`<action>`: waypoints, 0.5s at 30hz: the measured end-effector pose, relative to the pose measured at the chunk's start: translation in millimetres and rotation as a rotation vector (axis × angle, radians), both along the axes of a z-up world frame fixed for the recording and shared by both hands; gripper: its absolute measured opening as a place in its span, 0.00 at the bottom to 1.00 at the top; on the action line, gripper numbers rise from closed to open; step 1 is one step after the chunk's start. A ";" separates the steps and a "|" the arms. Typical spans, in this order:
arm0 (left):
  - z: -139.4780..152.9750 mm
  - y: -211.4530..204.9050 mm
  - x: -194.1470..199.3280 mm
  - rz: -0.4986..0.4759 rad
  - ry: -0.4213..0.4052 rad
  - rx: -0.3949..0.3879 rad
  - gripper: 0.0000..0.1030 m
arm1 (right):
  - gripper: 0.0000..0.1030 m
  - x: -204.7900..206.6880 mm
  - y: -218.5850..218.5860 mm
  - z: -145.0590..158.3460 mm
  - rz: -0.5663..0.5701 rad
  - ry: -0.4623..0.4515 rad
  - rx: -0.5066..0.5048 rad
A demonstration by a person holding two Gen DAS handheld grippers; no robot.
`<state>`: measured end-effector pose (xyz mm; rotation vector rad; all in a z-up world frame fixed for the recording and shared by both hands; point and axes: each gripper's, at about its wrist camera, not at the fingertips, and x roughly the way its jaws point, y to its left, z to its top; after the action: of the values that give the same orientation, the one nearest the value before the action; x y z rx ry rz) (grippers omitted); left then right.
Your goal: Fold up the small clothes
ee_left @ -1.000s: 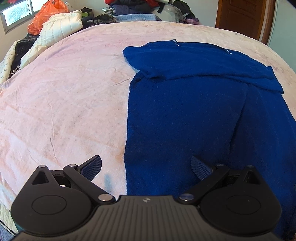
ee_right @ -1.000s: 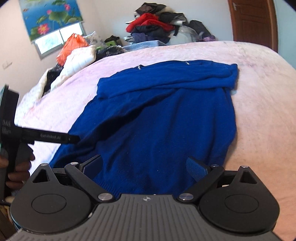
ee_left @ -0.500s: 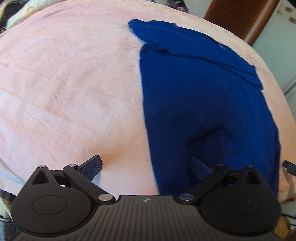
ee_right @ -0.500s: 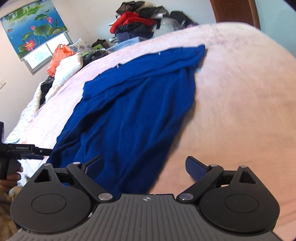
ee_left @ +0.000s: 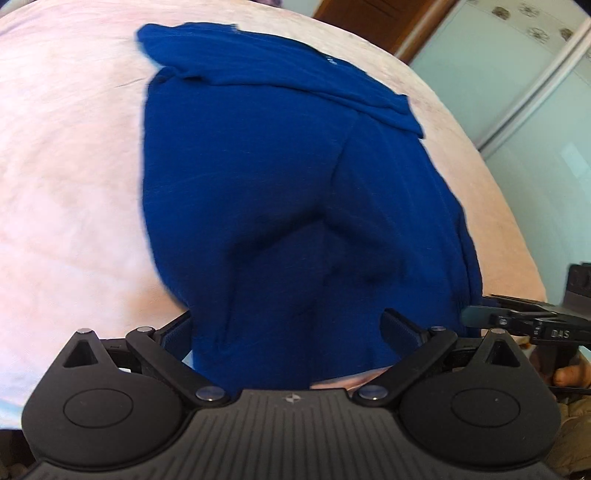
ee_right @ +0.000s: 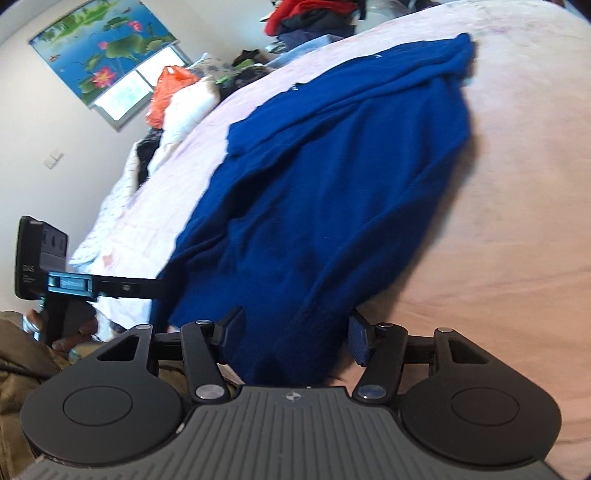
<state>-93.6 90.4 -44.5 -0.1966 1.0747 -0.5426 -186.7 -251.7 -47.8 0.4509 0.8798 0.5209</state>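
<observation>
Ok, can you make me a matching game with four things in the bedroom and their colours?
Things:
1. sweater
2. bedsheet
3. plastic bag
4. door

Colours:
a. brown
b. orange
c. dark blue
d. pale pink

Pairs: 1-c, 2-d, 3-b, 4-a

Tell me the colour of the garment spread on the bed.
The garment is solid deep blue, with no pattern visible. It shows best in the right wrist view.
</observation>
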 end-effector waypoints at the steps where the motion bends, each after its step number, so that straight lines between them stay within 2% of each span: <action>1: -0.2 -2.2 -0.1 -0.006 0.003 -0.008 0.99 | 0.56 1.7 3.9 -0.4 0.012 -0.002 0.004; 3: -0.8 -6.9 1.3 -0.009 0.000 -0.010 0.97 | 0.56 3.7 14.0 0.1 0.042 -0.011 -0.002; 5: 0.4 -11.1 0.2 -0.015 -0.015 0.008 0.86 | 0.53 3.9 22.8 1.2 0.068 -0.026 -0.027; 6: 0.9 -13.3 0.9 -0.020 -0.021 0.023 0.73 | 0.51 3.5 25.3 2.3 0.077 -0.031 -0.042; 7: 1.7 -14.4 0.2 -0.020 -0.028 0.043 0.59 | 0.46 3.0 26.2 3.1 0.080 -0.033 -0.052; 8: 2.5 -15.2 -0.4 -0.018 -0.035 0.065 0.53 | 0.39 3.3 25.7 3.7 0.084 -0.029 -0.059; 9: 3.4 -15.6 -1.5 -0.016 -0.041 0.085 0.42 | 0.36 1.7 24.5 3.8 0.086 -0.026 -0.062; 10: 3.6 -15.5 -1.6 -0.015 -0.045 0.099 0.30 | 0.28 -1.1 23.3 3.1 0.089 -0.022 -0.067; 13: 4.8 -14.9 -0.5 -0.012 -0.046 0.101 0.19 | 0.19 -6.1 19.6 4.2 0.072 -0.027 -0.079; 15: 8.7 -15.0 -1.6 -0.020 -0.074 0.112 0.17 | 0.18 -7.3 16.0 6.5 0.055 -0.039 -0.055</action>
<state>-95.2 75.4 -35.8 -0.0678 1.0325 -0.5022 -194.0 -235.7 -41.3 0.3663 0.8689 0.5529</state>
